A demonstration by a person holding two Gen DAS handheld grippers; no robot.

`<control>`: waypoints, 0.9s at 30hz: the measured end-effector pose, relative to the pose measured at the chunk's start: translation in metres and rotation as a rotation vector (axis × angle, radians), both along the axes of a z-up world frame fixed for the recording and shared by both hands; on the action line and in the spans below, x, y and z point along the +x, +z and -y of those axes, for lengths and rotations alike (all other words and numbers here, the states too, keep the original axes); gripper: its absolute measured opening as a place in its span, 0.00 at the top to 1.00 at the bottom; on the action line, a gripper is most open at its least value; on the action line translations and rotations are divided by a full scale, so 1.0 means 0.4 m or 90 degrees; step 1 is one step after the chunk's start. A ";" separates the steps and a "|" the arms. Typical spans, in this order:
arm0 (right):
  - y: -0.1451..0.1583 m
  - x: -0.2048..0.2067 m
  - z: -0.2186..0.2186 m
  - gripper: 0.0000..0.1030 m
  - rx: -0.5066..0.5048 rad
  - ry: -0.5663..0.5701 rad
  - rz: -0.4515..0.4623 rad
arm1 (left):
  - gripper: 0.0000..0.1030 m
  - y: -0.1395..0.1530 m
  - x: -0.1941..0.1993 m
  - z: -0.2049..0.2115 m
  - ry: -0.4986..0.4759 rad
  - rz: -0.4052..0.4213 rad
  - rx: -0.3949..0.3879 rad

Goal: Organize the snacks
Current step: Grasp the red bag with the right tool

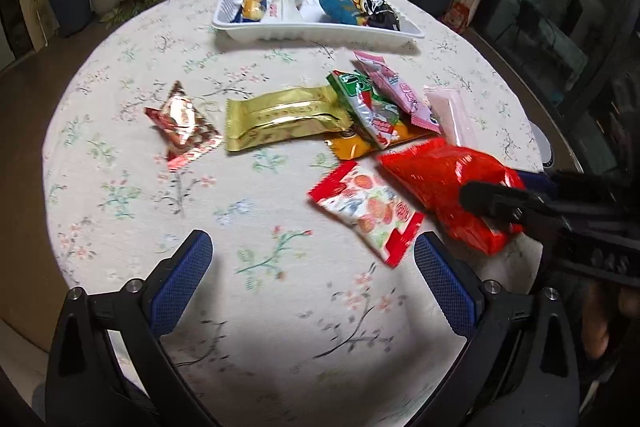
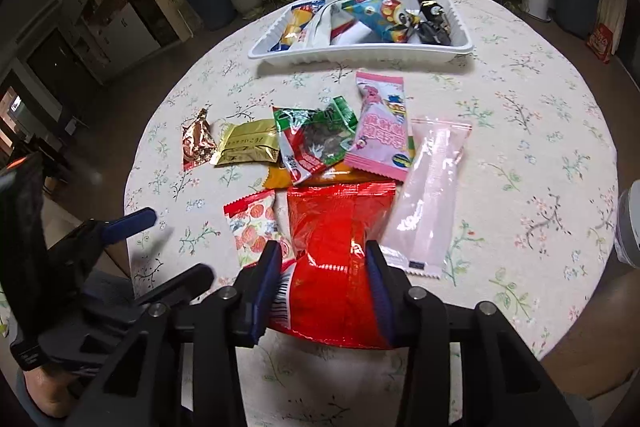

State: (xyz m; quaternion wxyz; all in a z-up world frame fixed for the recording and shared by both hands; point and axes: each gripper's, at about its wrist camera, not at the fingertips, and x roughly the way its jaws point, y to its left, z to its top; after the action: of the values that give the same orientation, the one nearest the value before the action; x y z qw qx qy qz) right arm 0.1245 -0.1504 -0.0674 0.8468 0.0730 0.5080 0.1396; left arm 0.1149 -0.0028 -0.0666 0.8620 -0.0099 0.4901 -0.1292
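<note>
A large red packet (image 2: 336,219) lies at the near side of the round table, and my right gripper (image 2: 322,251) is shut on its near end, the foil pinched between the blue pads. In the left wrist view the same red packet (image 1: 432,175) shows with a right finger (image 1: 492,203) across it. My left gripper (image 1: 314,243) hangs open over bare cloth, with a strawberry-print packet (image 1: 368,211) just beyond its right finger. Gold (image 1: 280,123), red-foil (image 1: 184,123), green (image 1: 368,107), pink (image 1: 396,91) and pale pink (image 1: 452,115) packets lie loose. The white tray (image 1: 320,35) at the far side holds several snacks.
An orange packet (image 1: 352,147) is half hidden under the green one. A white container (image 2: 630,227) stands at the table's right edge. Potted plants and a low shelf line the far wall. The flowered tablecloth (image 1: 120,187) is bare at the left.
</note>
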 end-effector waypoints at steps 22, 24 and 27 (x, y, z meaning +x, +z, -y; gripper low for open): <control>0.001 -0.101 0.063 0.65 -0.028 0.028 0.067 | 0.05 -0.066 0.104 0.115 0.050 -0.054 0.090; -0.007 -0.105 0.061 0.64 -0.034 0.032 0.062 | 0.09 -0.065 0.102 0.111 0.037 -0.052 0.094; -0.013 -0.112 0.057 0.62 -0.045 0.039 0.061 | 0.22 -0.057 0.096 0.095 0.030 -0.053 0.094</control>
State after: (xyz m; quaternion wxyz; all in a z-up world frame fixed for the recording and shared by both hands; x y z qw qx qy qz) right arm 0.0798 -0.1730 -0.0726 0.8677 0.0208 0.4733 0.1508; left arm 0.1535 -0.0407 -0.0895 0.8422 0.0368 0.5331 -0.0723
